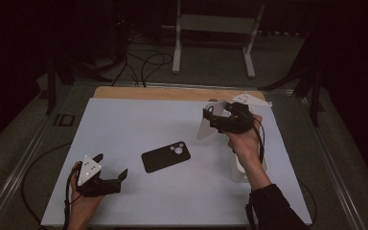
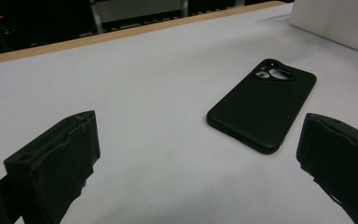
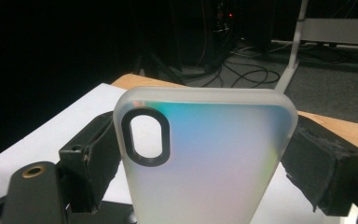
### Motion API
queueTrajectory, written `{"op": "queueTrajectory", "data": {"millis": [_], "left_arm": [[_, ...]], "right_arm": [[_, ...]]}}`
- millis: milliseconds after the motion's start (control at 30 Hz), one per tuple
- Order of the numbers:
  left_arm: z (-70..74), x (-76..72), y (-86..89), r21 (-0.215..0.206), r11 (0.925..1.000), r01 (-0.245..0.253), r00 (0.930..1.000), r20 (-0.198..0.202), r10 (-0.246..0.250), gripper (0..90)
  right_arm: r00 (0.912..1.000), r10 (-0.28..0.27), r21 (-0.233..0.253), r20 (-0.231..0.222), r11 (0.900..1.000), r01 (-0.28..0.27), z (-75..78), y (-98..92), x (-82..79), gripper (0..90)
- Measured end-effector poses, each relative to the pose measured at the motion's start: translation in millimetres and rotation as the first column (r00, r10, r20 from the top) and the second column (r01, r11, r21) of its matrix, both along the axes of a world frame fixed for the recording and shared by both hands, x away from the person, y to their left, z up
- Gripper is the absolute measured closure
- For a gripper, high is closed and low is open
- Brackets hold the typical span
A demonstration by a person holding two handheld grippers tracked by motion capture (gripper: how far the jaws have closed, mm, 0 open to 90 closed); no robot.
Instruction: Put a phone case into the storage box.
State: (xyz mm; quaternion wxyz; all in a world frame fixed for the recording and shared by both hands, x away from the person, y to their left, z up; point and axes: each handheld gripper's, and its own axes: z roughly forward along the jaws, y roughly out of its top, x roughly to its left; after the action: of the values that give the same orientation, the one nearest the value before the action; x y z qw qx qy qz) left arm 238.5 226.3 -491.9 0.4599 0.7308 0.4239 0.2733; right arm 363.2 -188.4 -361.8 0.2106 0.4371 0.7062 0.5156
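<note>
Right gripper (image 1: 210, 120), clamped on the frosted case (image 3: 205, 158) beyond the black phone (image 1: 166, 156), should probably descend level while left gripper (image 1: 111, 173) waits open.

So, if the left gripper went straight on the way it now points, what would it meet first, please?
Probably the black phone. It lies flat on the table ahead of the open left gripper, slightly toward its right finger, with bare table between. Depth is hard to judge.

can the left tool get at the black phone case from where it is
Probably yes: the left tool is open, and the black phone case lies flat on the table just ahead of its jaws, with nothing between them.
</note>
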Motion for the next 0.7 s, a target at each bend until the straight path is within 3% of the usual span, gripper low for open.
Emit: {"op": "queueTrajectory", "data": {"millis": [700], "left_arm": [[0.0,-0.1,-0.1,0.004,0.9999,-0.009,1.0000,0.002,0.009,0.0]], "right_arm": [[0.9981,-0.061,-0.012,-0.001,0.998,0.061,3.5,-13.4,18.6,17.0]]}}
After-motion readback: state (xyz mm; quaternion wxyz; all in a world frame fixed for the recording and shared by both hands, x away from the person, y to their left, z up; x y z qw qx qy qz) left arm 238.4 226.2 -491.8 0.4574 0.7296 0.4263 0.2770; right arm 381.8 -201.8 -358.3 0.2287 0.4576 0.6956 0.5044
